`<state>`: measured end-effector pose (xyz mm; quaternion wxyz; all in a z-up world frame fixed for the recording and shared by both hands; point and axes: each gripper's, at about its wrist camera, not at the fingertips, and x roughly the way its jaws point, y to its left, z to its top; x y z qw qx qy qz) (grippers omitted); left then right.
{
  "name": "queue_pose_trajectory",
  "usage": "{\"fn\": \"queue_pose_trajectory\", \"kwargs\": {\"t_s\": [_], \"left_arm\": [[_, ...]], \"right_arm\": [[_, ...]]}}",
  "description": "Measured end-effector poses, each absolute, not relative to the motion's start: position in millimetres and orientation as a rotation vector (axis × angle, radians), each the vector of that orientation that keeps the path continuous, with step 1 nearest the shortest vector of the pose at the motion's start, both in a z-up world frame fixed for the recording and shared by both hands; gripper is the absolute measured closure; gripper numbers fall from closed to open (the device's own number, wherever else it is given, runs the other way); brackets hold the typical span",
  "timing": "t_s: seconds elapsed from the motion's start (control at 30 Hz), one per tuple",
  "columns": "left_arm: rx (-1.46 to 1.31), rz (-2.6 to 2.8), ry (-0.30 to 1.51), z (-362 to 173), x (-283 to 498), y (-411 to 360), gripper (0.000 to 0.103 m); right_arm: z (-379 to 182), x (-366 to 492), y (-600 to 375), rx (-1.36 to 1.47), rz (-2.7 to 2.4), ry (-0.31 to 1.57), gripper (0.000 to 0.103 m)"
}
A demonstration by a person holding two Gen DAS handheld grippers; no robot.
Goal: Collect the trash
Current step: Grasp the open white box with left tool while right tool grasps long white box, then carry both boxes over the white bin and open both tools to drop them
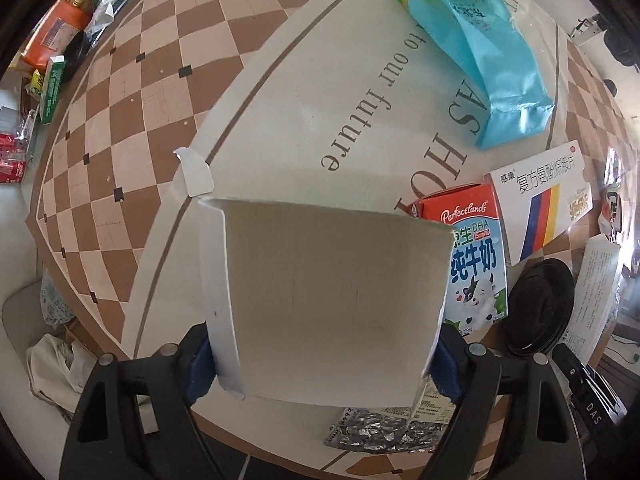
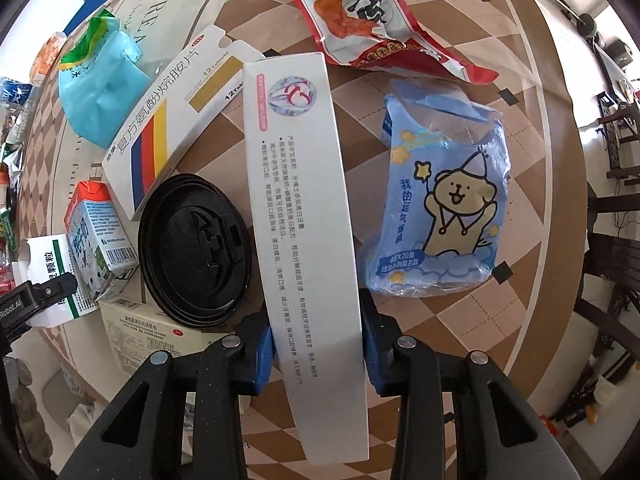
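Observation:
My left gripper is shut on an opened grey-white cardboard box and holds it above the table. My right gripper is shut on a long white toothpaste box with printed text. On the table lie a small milk carton, a white medicine box with coloured stripes, a black cup lid, a blue-green bag, a foil blister pack, a red snack wrapper and a blue tissue pack.
The round table has a brown checker pattern and a cream centre with lettering. More boxes and wrappers lie at its far left edge. A white box with green print and another medicine box sit near my left gripper's body.

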<state>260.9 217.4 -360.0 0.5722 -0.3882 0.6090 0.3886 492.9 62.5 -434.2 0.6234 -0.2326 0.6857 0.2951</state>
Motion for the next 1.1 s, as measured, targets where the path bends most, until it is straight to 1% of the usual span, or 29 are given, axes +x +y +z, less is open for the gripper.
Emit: {"fn": "queue_pose_trajectory", "kwargs": {"t_s": [0.27, 0.4, 0.53, 0.67, 0.77, 0.87, 0.97, 1.1], "left_arm": [[-0.78, 0.926, 1.329, -305, 226, 182, 0.019], [-0.755, 0.9, 1.268, -286, 190, 152, 0.019], [-0.74, 0.852, 1.216, -279, 140, 119, 0.019], [-0.763, 0.801, 1.206, -283, 79, 79, 0.019], [-0.834, 0.76, 1.255, -310, 37, 49, 0.019], [-0.892, 0.709, 1.336, -355, 13, 25, 0.019], [-0.938, 0.673, 1.398, -415, 9, 12, 0.019], [-1.001, 0.62, 1.443, -507, 27, 11, 0.019]], "right_arm": [[-398, 473, 37, -0.448, 0.732, 1.536, 0.065], [-362, 445, 14, -0.377, 0.774, 1.516, 0.066], [-332, 399, -14, -0.348, 0.831, 1.496, 0.066], [-316, 322, -74, -0.372, 0.901, 1.505, 0.066], [-335, 258, -120, -0.411, 0.929, 1.594, 0.066], [-369, 207, -161, -0.458, 0.92, 1.706, 0.066], [-416, 174, -186, -0.516, 0.888, 1.785, 0.066], [-502, 159, -201, -0.609, 0.81, 1.82, 0.066]]}}
